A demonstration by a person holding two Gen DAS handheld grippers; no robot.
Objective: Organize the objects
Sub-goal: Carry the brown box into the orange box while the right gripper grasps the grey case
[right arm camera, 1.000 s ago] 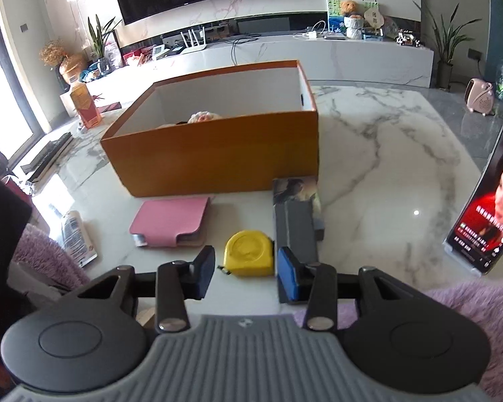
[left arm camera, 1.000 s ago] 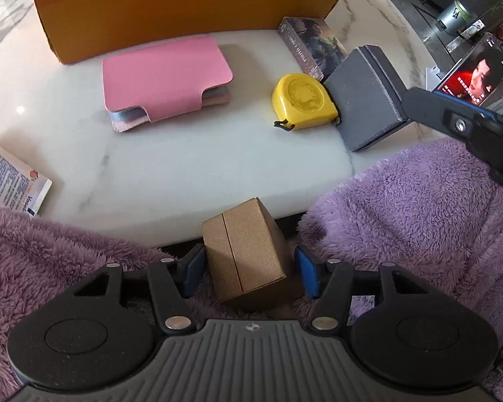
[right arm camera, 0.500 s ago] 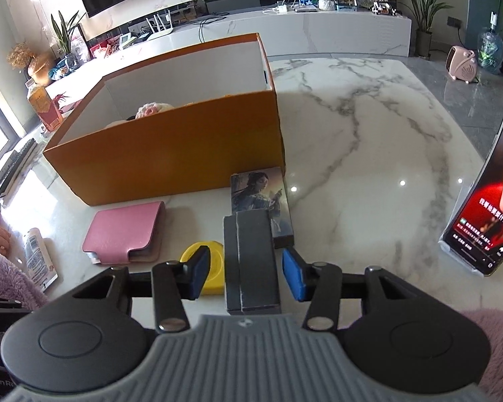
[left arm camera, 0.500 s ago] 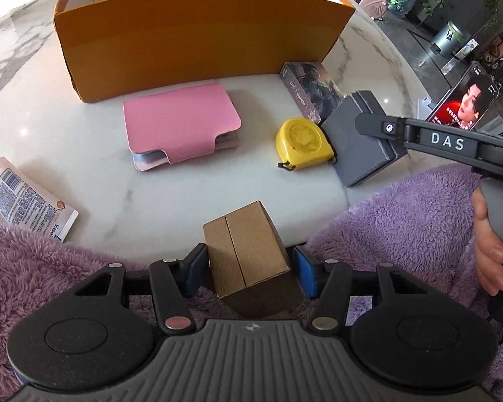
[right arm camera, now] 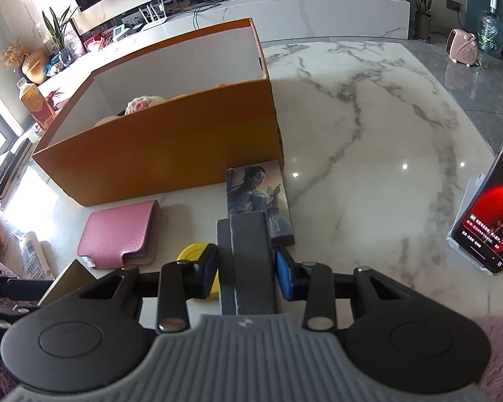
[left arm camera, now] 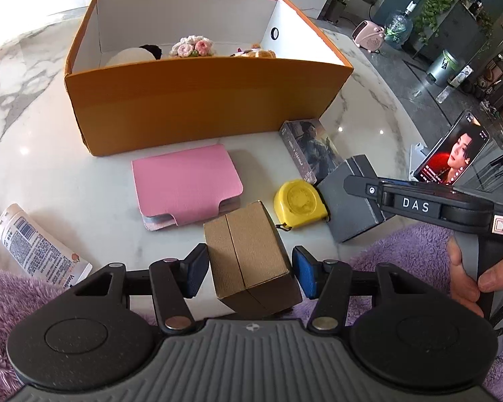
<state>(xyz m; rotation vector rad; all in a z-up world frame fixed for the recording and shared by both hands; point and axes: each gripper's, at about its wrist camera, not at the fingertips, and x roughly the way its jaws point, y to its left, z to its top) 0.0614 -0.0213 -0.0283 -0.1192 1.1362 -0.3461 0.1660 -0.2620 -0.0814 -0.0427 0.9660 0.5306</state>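
My left gripper [left arm camera: 248, 273] is shut on a small brown cardboard box [left arm camera: 248, 261] and holds it above the table's near edge. My right gripper [right arm camera: 246, 273] has its blue pads against both sides of a flat grey box [right arm camera: 246, 261] lying on the marble table. A large orange box [left arm camera: 201, 100] stands open behind, with crochet toys [left arm camera: 192, 47] inside. A pink wallet [left arm camera: 186, 184], a yellow tape measure [left arm camera: 300, 202] and a picture card box [left arm camera: 310, 149] lie in front of it.
A white tube [left arm camera: 33, 244] lies at the left table edge. A phone on a stand [left arm camera: 452, 149] plays video at the right. Purple fleece [left arm camera: 402, 244] covers the near side. The marble table [right arm camera: 369, 134] extends right of the orange box.
My left gripper rose and moved forward with the brown box, bringing the orange box's inside into view. My right gripper moved right from the tape measure and closed around the grey box.
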